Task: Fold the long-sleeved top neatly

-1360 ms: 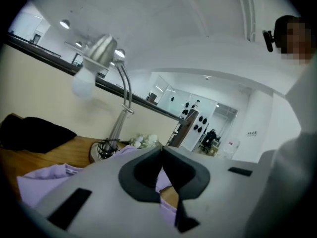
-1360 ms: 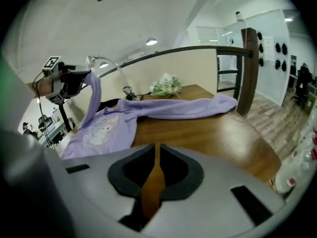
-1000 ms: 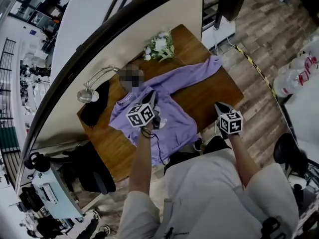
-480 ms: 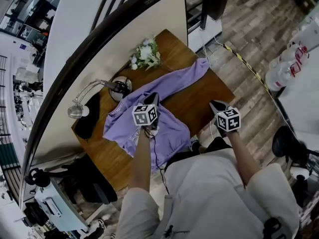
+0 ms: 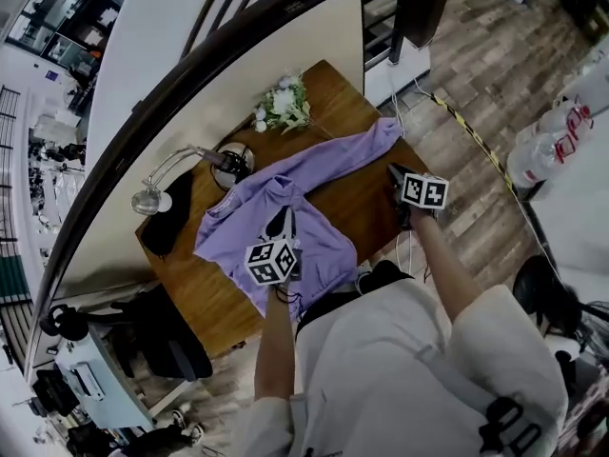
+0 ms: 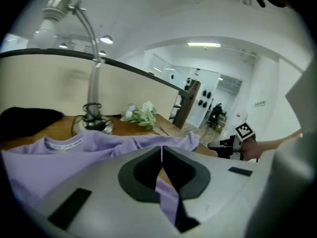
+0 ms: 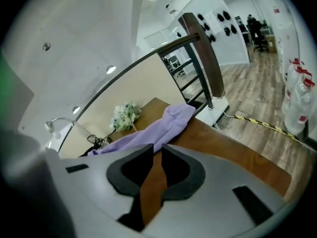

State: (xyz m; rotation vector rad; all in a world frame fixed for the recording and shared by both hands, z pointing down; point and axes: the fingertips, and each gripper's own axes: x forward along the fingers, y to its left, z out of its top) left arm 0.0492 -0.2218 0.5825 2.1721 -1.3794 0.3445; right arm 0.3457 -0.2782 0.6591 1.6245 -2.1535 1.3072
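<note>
On the wooden table (image 5: pixel 366 198) in front of you, the purple top (image 5: pixel 324 241) lies spread, one sleeve (image 5: pixel 347 152) reaching toward the far right corner. Your left gripper (image 6: pixel 161 148) has its fingers pinched together on a fold of the fabric. Your right gripper (image 7: pixel 159 151) hovers over bare wood near that sleeve, its fingers just opening slightly, nothing between them.

The top (image 5: pixel 324 241) is lying on the table (image 5: pixel 369 203). Flowers (image 5: pixel 284 108) and a lamp (image 5: pixel 233 162) are standing behind it, and a cloth (image 5: pixel 164 225) is lying at its left.
</note>
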